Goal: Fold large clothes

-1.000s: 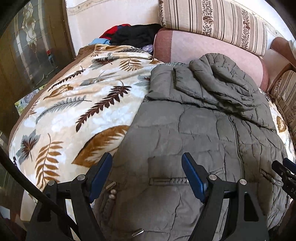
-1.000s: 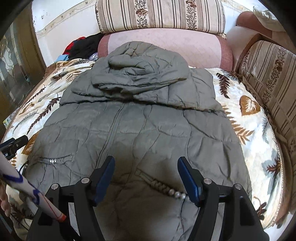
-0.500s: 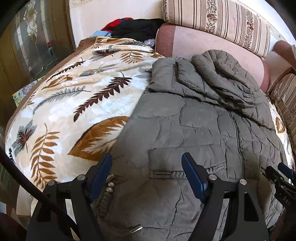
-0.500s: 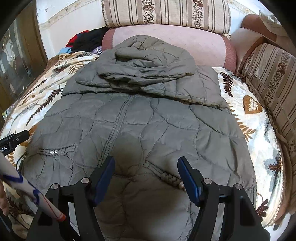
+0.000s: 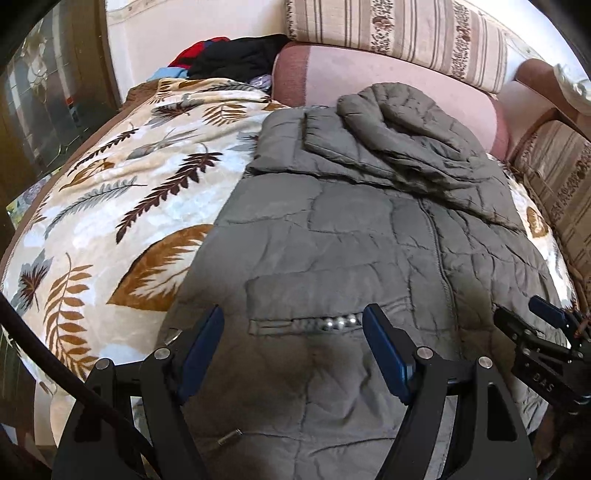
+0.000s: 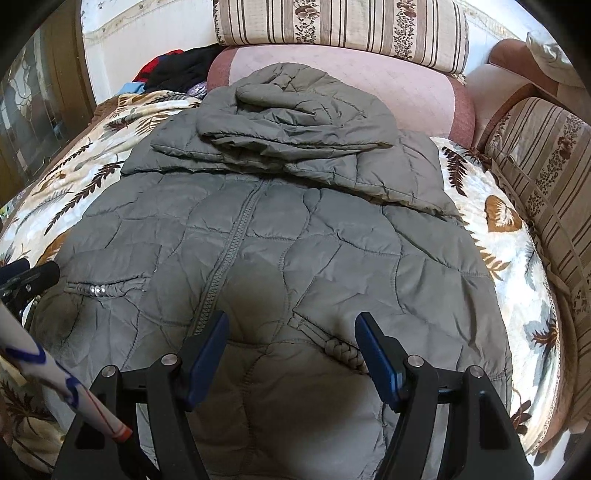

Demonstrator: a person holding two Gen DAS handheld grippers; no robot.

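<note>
A grey-green quilted hooded jacket (image 5: 351, 236) (image 6: 295, 229) lies front up on a leaf-patterned blanket (image 5: 122, 206) (image 6: 517, 266), zipped, with its sleeves and hood folded across the chest at the far end. My left gripper (image 5: 293, 332) hovers open over the jacket's left pocket, nothing between its blue pads. My right gripper (image 6: 291, 332) hovers open over the lower front, beside the zip and the right pocket, also holding nothing. Each gripper shows at the edge of the other's view: the right gripper (image 5: 539, 332), the left gripper (image 6: 26, 280).
A pink bolster (image 6: 406, 81) and striped cushions (image 6: 343, 22) (image 6: 546, 166) line the back and right of the sofa. A pile of dark and red clothes (image 5: 229, 59) lies at the back left. A glass-fronted cabinet (image 5: 37, 110) stands on the left.
The left gripper has shifted right over the jacket, so the left pocket now lies between its fingers. The right gripper has barely moved. Both stay open.
</note>
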